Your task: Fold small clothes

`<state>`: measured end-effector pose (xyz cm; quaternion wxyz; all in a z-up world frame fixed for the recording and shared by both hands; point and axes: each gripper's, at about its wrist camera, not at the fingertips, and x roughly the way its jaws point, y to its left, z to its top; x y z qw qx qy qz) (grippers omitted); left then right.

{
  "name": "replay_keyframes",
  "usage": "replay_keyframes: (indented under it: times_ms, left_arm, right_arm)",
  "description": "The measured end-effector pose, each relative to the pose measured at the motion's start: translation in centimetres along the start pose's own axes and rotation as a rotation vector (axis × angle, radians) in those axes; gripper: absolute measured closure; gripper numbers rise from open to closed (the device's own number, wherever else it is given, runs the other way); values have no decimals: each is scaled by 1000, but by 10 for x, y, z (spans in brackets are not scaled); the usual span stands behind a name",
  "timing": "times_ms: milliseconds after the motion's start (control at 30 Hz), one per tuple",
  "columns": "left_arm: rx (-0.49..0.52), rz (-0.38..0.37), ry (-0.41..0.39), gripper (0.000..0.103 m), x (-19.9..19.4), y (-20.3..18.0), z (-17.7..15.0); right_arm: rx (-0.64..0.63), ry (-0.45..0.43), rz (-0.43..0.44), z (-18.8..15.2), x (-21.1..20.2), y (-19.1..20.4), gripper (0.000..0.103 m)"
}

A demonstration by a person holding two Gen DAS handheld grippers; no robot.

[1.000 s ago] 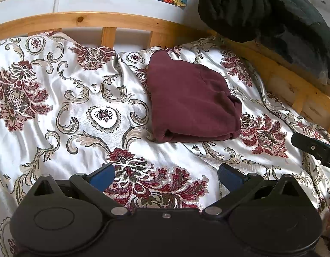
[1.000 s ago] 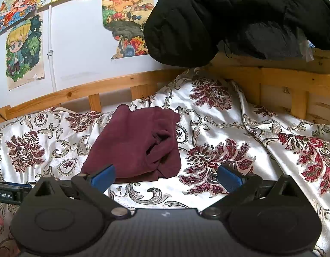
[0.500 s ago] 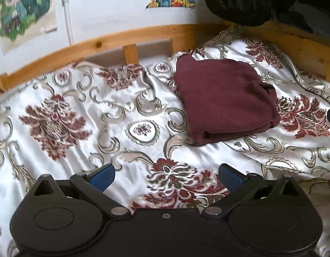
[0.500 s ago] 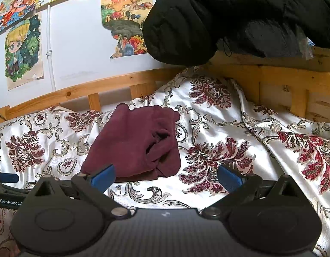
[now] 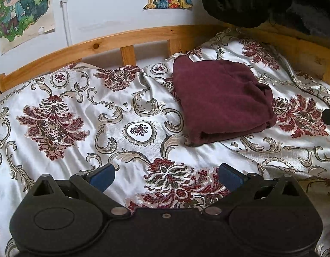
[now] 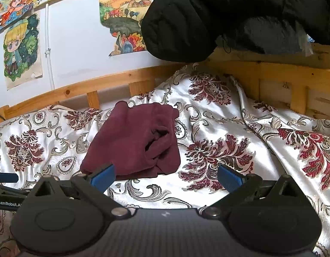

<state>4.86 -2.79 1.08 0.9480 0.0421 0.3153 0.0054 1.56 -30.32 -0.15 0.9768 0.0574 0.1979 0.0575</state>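
Left hand-held gripper (image 5: 166,176) & right hand-held gripper (image 6: 165,176): both released, empty, above the bed's floral satin bedspread (image 5: 83,115). Folded maroon fleece garment (image 5: 222,102) lies ahead, apart from both, near the bed's wooden headboard rail (image 5: 113,42).

Bedspread (image 5: 83,111) open leftward — rail (image 5: 126,42), black jacket (image 6: 229,17) hem far side.
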Motion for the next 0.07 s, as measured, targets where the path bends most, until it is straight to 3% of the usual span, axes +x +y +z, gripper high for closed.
replay_keyframes:
  times_ms: [67]
  left_arm:
    - [0, 1, 4, 1, 0, 0, 0]
  right_arm:
    - [1, 3, 1, 0, 0, 0, 0]
